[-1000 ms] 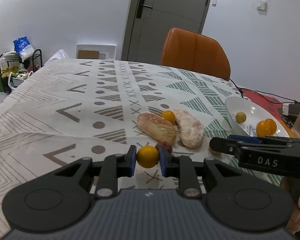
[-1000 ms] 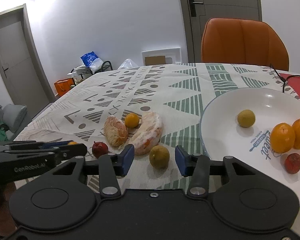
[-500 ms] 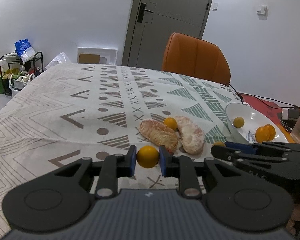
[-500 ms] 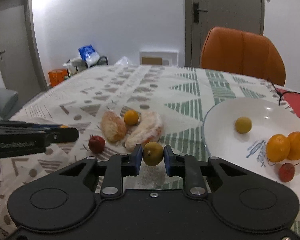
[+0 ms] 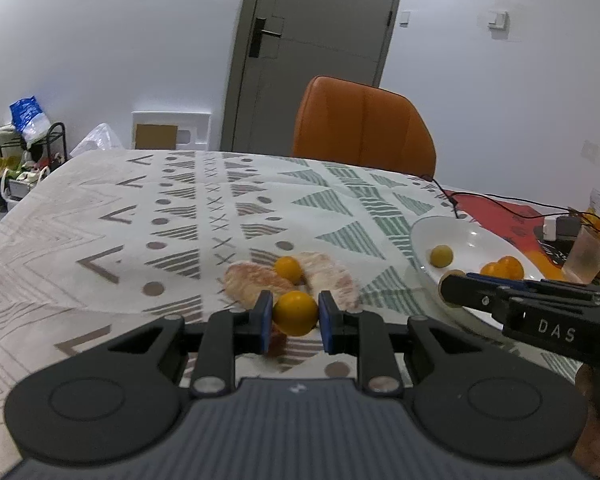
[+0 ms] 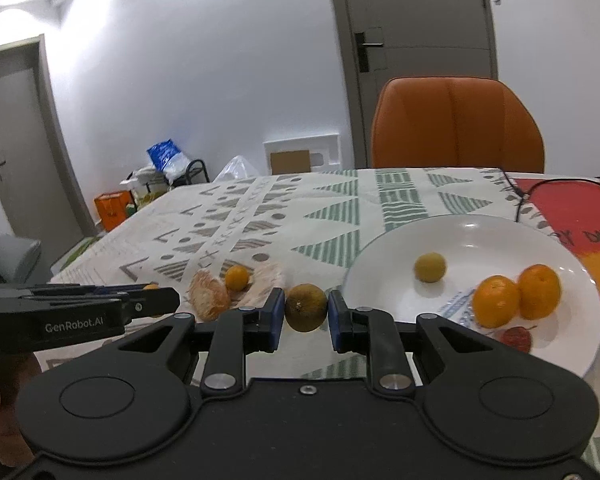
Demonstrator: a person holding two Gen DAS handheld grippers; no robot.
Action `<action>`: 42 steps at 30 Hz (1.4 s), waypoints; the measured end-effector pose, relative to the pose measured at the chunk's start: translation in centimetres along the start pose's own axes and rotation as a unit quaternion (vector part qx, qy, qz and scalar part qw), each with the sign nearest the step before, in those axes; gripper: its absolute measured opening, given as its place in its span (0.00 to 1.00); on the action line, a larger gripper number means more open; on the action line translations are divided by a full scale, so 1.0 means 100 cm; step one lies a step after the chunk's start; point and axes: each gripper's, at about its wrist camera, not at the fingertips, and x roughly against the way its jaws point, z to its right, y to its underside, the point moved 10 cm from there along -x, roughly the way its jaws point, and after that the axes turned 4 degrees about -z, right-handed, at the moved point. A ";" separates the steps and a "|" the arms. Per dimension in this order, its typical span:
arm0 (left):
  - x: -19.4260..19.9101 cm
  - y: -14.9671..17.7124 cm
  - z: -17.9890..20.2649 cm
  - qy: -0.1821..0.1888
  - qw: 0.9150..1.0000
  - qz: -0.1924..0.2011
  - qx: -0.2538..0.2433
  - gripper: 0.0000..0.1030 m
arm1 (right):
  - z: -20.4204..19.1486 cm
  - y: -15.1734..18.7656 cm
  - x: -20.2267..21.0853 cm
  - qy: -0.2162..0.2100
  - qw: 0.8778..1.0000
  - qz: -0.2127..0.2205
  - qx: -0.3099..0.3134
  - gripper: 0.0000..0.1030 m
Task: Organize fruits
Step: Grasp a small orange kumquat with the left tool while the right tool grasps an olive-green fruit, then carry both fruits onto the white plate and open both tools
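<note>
moved: right hand-held gripper closed on greenish fruit, lifted off bench | left hand-held gripper clamps yellow fruit | plate holds five; four remain mid-bench

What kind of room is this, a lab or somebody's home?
Most likely a home dining room. A table with a patterned tablecloth holds fruit and a white plate, an orange padded chair stands at its far side, and a small rack of household clutter sits against the wall by a grey door.
</note>
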 end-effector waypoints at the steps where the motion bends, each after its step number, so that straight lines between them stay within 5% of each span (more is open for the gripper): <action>1: 0.000 -0.001 0.003 0.001 1.000 0.001 -0.002 0.22 | 0.004 0.000 0.001 0.002 1.000 0.002 -0.003 0.21; 19: -0.014 -0.015 0.061 0.029 0.999 0.009 -0.036 0.22 | 0.068 0.010 0.023 0.037 0.998 0.017 -0.057 0.21; 23: -0.017 -0.017 0.075 0.039 0.998 0.010 -0.045 0.22 | 0.082 0.015 0.027 0.059 0.996 0.015 -0.071 0.39; 42: -0.033 -0.020 0.124 0.078 0.994 0.005 -0.073 0.22 | 0.108 0.028 0.042 0.070 0.993 0.015 -0.097 0.39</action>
